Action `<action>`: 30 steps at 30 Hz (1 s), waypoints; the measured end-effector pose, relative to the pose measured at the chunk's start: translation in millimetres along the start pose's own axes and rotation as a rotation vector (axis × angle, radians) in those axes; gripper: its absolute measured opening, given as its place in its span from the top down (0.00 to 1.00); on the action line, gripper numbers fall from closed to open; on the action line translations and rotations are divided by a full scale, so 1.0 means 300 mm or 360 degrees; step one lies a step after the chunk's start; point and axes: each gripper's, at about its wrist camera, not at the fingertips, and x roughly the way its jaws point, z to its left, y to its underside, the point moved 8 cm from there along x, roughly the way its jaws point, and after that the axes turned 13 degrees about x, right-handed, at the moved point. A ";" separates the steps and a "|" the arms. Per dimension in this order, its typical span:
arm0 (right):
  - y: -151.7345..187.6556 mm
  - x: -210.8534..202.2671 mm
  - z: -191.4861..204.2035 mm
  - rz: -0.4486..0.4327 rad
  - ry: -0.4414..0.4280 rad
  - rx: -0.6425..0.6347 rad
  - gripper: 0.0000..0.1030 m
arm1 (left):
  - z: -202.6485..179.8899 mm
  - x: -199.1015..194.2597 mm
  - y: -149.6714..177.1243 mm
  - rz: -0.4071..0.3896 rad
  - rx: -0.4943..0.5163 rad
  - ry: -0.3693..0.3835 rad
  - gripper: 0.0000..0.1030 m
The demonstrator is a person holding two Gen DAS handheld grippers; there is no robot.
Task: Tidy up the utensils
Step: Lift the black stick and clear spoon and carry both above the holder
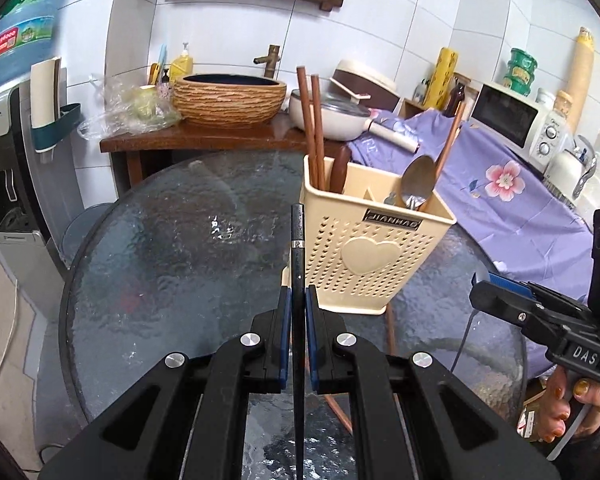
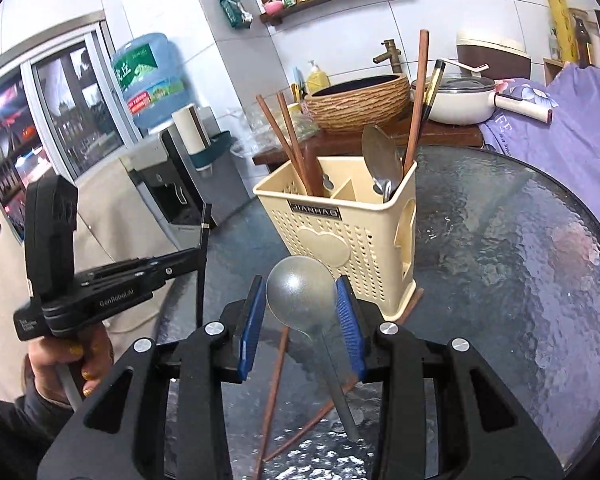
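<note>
Left tool [image 1: 298, 304]: closed on a black chopstick [image 1: 297, 248], which is clamped between the blue pads and points up and forward past the fingertips; a thin silver band is seen partway along it.

Right tool [image 2: 302, 300]: a metal spoon [image 2: 302, 296] is held between the blue pads, bowl at the fingertips, handle slanting back and down beneath the tool. The pads are set against the sides of the bowl.

Cream utensil holder [image 1: 364, 248]: perforated plastic, heart motif on the front, divided into compartments. It stands on the glass desk [image 1: 172, 256] just ahead of the left tool and slightly to its right; ahead of the right tool as well. Two brown wooden chopsticks [image 1: 314, 128] are stood in the compartment nearer the left tool; a second spoon [image 1: 418, 180] and another wooden chopstick [image 1: 450, 140] are lodged in the far compartment (a dark, gold-banded stick is also seen there from the right wrist view).

Loose chopsticks [image 2: 274, 392]: two brown ones lie crossed on the desk under the right tool, one end reaching the holder's base.

Beyond the holder: a woven-pattern basin [image 1: 230, 98] on a wooden side stand, a white lidded pan [image 1: 332, 114], and a purple floral cloth [image 1: 512, 200] to the right of the left tool.
</note>
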 end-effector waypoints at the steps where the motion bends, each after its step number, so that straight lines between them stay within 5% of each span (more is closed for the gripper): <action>1: -0.005 -0.005 0.005 -0.0001 -0.0013 0.0007 0.64 | -0.002 -0.010 -0.007 -0.0012 0.0003 -0.0001 0.93; 14: -0.138 -0.097 0.106 -0.0164 -0.0116 0.0063 0.64 | -0.019 -0.117 -0.129 -0.0155 0.0034 0.0019 0.93; 30: -0.504 -0.157 0.295 -0.0500 -0.0105 -0.0008 0.64 | -0.057 -0.341 -0.557 -0.0501 0.0116 -0.0021 0.93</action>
